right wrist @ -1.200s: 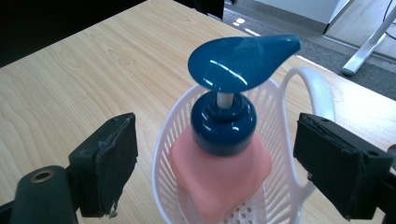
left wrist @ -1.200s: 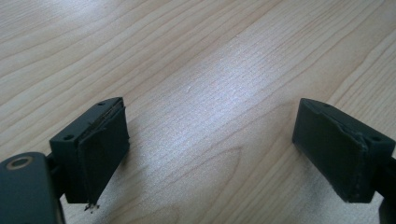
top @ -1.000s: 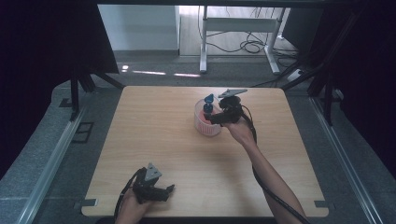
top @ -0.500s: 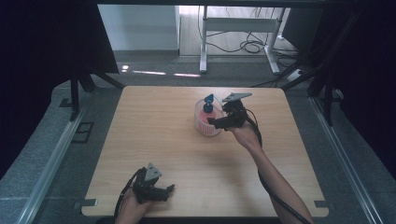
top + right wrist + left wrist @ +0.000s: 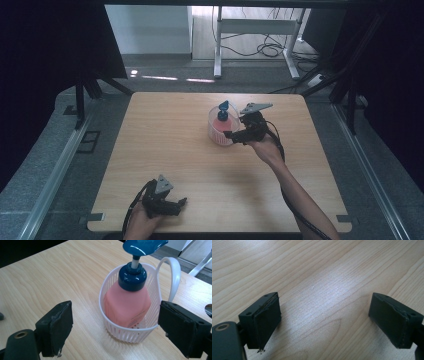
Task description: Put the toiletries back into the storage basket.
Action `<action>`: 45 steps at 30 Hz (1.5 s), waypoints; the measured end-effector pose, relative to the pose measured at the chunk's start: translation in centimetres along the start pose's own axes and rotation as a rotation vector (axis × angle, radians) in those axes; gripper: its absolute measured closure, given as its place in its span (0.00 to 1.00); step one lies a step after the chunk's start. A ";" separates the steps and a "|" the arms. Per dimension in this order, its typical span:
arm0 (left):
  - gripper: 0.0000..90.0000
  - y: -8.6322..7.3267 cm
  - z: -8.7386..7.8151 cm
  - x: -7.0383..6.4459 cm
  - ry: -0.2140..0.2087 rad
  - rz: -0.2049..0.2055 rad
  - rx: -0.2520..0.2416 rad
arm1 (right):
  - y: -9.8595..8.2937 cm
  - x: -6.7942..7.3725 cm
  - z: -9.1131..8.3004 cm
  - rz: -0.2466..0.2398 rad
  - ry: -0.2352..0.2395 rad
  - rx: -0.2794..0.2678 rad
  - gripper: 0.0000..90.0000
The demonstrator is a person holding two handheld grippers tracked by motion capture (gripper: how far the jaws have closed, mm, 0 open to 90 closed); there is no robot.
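Right tongs gape beside the basket, bottle seated inside; left tongs rest released on the surface, unneeded.

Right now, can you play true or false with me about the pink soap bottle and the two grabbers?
1. The pink pump bottle stands upright inside the white basket. True.
2. The right gripper is squeezing the bottle. False: its jaws are open and it holds nothing; in the right gripper view the basket sits apart from them.
3. The bottle's pump top is blue. True.
4. The left gripper is next to the basket. False: it rests near the table's front edge, far from the basket.
5. The left gripper holds a toy. False: its jaws are open with just bare wood between them.
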State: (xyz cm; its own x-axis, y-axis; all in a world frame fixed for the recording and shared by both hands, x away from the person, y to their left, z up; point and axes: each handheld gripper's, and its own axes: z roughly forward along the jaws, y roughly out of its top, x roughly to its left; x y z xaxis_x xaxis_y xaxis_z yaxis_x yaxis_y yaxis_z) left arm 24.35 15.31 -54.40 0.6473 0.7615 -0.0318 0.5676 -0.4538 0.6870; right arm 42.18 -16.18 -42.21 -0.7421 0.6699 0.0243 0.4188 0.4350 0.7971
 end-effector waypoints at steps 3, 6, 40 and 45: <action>0.12 0.0 0.0 0.0 0.000 0.000 0.000 | -0.2 0.2 -0.2 -0.003 0.005 0.001 0.14; 0.12 0.0 0.0 0.0 0.000 0.000 0.000 | -0.5 0.3 -0.4 -0.001 0.011 0.002 0.13; 0.12 0.0 0.0 0.0 0.002 -0.001 0.002 | -4.5 1.0 -3.3 0.004 -0.002 0.013 0.00; 0.12 0.0 0.0 0.0 0.003 -0.001 0.002 | -5.2 1.1 -3.8 0.009 -0.009 0.015 0.00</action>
State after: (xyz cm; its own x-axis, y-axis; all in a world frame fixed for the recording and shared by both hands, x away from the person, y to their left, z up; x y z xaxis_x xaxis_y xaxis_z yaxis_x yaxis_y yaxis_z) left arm 24.34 15.29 -54.39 0.6454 0.7632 -0.0306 0.5692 -0.4538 0.6856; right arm 37.20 -20.02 -44.04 -0.7339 0.6788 0.0259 0.4329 0.4380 0.7879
